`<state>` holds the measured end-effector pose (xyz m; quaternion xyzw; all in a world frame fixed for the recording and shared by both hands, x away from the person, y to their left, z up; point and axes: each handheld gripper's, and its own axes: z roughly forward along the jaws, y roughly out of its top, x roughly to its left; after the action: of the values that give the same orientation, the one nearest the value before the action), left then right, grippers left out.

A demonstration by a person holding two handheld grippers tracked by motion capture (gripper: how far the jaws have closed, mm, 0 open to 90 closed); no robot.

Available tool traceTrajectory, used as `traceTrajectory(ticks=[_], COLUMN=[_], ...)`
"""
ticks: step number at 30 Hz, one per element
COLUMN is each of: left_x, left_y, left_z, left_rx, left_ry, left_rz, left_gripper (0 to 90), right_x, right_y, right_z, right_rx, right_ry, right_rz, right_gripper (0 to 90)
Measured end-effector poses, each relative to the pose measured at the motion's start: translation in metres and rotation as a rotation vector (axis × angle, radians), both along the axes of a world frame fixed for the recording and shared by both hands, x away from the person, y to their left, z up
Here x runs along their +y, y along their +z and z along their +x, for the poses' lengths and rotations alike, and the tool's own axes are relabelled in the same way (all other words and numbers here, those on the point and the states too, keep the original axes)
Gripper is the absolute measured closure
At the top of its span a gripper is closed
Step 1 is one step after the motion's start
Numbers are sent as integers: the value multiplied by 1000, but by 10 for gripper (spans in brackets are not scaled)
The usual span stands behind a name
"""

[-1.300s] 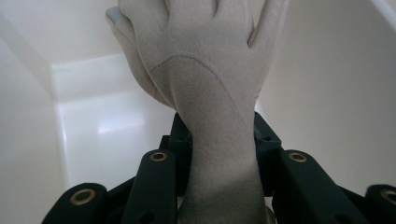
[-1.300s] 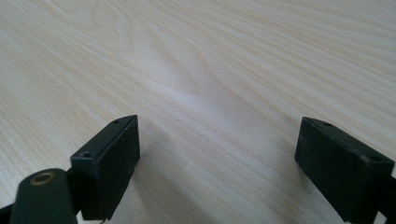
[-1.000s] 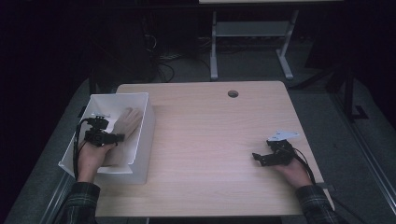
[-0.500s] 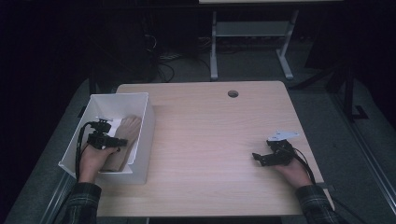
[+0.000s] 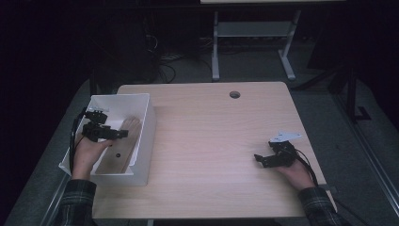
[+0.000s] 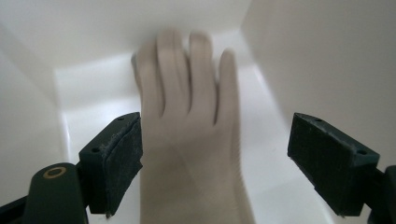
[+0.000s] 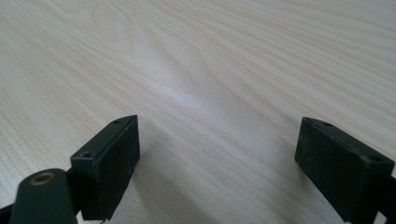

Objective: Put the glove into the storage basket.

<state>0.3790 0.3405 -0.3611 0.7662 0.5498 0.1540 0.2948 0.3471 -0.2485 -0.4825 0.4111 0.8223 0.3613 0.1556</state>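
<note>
A pale beige rubber glove (image 5: pixel 124 147) lies flat in the white bin (image 5: pixel 143 141) at the table's left side. In the left gripper view the glove (image 6: pixel 191 116) stretches away with its fingers toward the bin's far wall (image 6: pixel 116 28). My left gripper (image 5: pixel 120 133) hovers over the glove. Its jaws have just been opening and stand wide in the left gripper (image 6: pixel 215 154); the glove shows below the gap and neither pad touches it. My right gripper (image 5: pixel 261 159) rests open on the bare wood at the right, and nothing lies inside the right gripper (image 7: pixel 217 158).
The wooden table (image 5: pixel 211 136) has a round cable hole (image 5: pixel 234 94) near its far edge. The bin's tall white walls (image 6: pixel 317 56) close in on the left gripper on both sides. A metal desk frame (image 5: pixel 249 42) stands on the dark floor behind.
My left gripper has opened and let go of the glove, which has dropped flat into the bin. That hand has lifted a little. The right hand has stayed still.
</note>
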Motion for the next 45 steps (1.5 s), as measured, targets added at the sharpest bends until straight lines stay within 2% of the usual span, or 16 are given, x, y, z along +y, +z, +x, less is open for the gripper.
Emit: traceTrajectory(ticks=[1,2,4,9,10,11,12,15,16,17,18,21,24,34,38,45], left_x=[-5,-5,-13,-28,-37,-37,-46,-57,-62,-77,-77,-94,-115,-168,-190,-213], left_y=[11,11,28,46,52,52,58,62,63,65,65,66,64,49,35,6], left_z=[-1,-1,-4,-7,-8,-8,-10,-12,-13,-15,-15,-18,-19,-24,-26,-31], left_rx=[-22,-22,-57,-82,-91,-91,-106,-115,-116,-122,-122,-126,-123,-116,-111,-104], left_ry=[-15,-15,-42,-87,-107,-107,-127,-153,-160,-192,-192,-226,-267,-344,-381,-433], left_rz=[-15,-15,-30,-49,-66,-66,-89,-103,-115,-119,-119,-133,-137,-137,-131,-123], left_gripper=[175,176,176,176,176,176,176,176,176,176,176,176,176,179,179,178], right_x=[0,0,0,0,0,0,0,0,0,0,0,0,0,0,0,0], right_y=[0,0,0,0,0,0,0,0,0,0,0,0,0,0,0,0], right_z=[0,0,0,0,0,0,0,0,0,0,0,0,0,0,0,0], right_rx=[0,0,0,0,0,0,0,-1,-1,-1,-1,0,1,2,2,0], right_ry=[0,0,0,-1,0,0,-1,0,0,0,0,0,1,3,3,4], right_rz=[0,0,0,0,0,0,0,0,0,1,1,1,-1,-1,-1,-1], right_gripper=[133,133,132,133,132,132,133,132,133,132,132,133,132,132,132,132])
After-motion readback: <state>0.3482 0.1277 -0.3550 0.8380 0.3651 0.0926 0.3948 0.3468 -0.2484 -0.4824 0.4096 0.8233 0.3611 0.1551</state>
